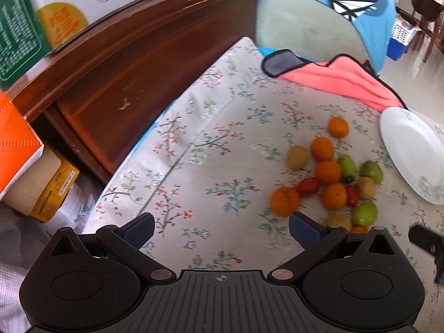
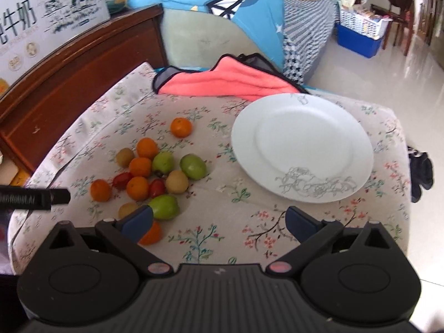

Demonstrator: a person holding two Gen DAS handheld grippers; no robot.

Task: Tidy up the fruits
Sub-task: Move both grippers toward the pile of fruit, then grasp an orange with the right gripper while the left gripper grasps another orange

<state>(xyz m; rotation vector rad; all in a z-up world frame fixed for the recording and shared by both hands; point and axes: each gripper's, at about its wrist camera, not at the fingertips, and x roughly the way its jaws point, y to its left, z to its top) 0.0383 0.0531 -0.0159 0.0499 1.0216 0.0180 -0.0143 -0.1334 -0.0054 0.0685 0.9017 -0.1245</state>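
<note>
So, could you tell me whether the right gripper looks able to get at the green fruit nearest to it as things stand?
Probably yes: the right gripper is open and empty, and the green fruit lies uncovered just beside its left finger, though a yellowish fruit sits close by.

1. Small oranges (image 2: 140, 167) lie loosely clustered on the floral cloth, one orange (image 2: 181, 127) apart toward the far side.
2. Green fruits (image 2: 193, 166) sit among them, nearest the plate.
3. Red tomatoes (image 2: 157, 188) and tan-brown fruits (image 2: 177, 181) fill the cluster.
4. The white plate (image 2: 302, 149), with a grey flower print, lies flat beside them, bare.
</note>
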